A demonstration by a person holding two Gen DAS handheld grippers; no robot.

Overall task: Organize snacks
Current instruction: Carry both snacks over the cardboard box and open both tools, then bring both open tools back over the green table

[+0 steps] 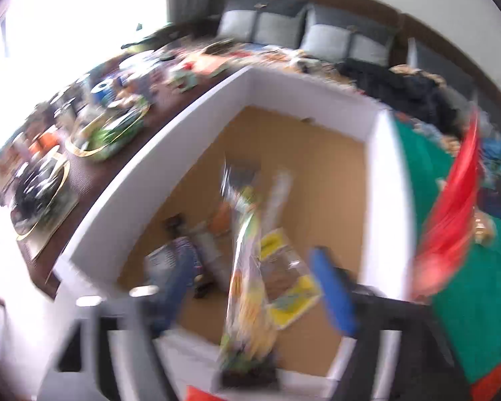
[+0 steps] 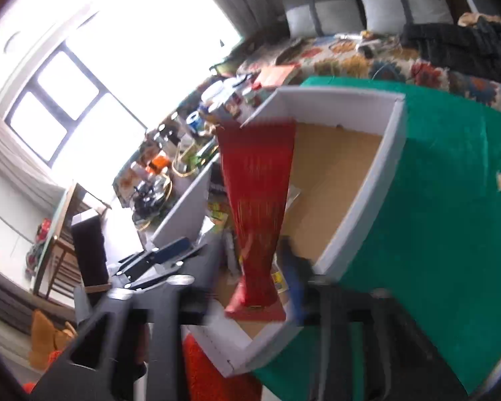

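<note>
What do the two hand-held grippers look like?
Both pictures are blurred. The left hand-held gripper has blue fingers on a black frame with shiny silver bolts. The right hand-held gripper looks the same: black frame, blue fingers.

Left gripper (image 1: 250,267): wears bright blue pads (image 1: 334,294) along both fingers, at the end nearest the white box (image 1: 117,207). Farther back from the box, turns into black bars and pale grey-white blocks, with two shiny round screw heads (image 1: 143,290) just outside the box's near wall. Right gripper (image 2: 250,250): repeats that build, with a black angular frame, a triangular cut-out (image 2: 87,344) well back from the box, a blue pad on a finger (image 2: 294,274) at the box's near corner, and silvery round heads beside it. Too blurred for markings.
</note>
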